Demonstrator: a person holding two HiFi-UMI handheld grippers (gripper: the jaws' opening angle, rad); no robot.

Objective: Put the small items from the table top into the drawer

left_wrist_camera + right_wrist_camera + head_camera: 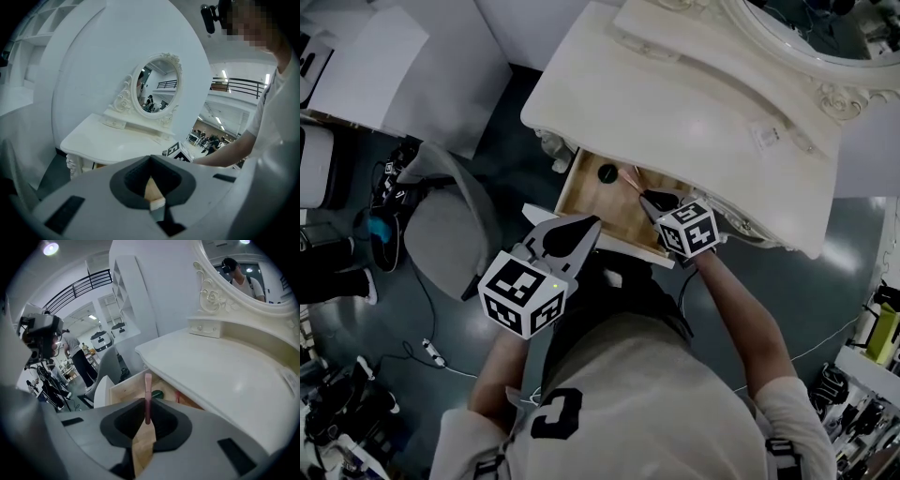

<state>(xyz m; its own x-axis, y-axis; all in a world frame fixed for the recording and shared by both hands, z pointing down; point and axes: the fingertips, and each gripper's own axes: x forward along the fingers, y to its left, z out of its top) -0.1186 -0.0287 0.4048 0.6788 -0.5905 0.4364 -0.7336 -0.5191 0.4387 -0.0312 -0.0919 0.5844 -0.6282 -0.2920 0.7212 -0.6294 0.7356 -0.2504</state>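
The white dressing table [694,103] has its wooden drawer [589,202] pulled out. Inside lie a dark round item [607,173] and a reddish piece [178,396]. My right gripper [647,199] hangs over the drawer, shut on a thin pink stick [148,397] that juts out past its fingertips; in the right gripper view the right gripper [148,422] points at the drawer [131,387] and the round item [157,393]. My left gripper [586,223] sits at the drawer's front edge, shut with nothing in it. In its own view the left gripper [154,199] faces the table [112,140].
An oval mirror [157,89] in a carved frame stands at the back of the table. A small white tag [766,136] lies on the top. A grey chair [450,225] stands left of the drawer, with cables and gear on the floor [394,178] beyond it.
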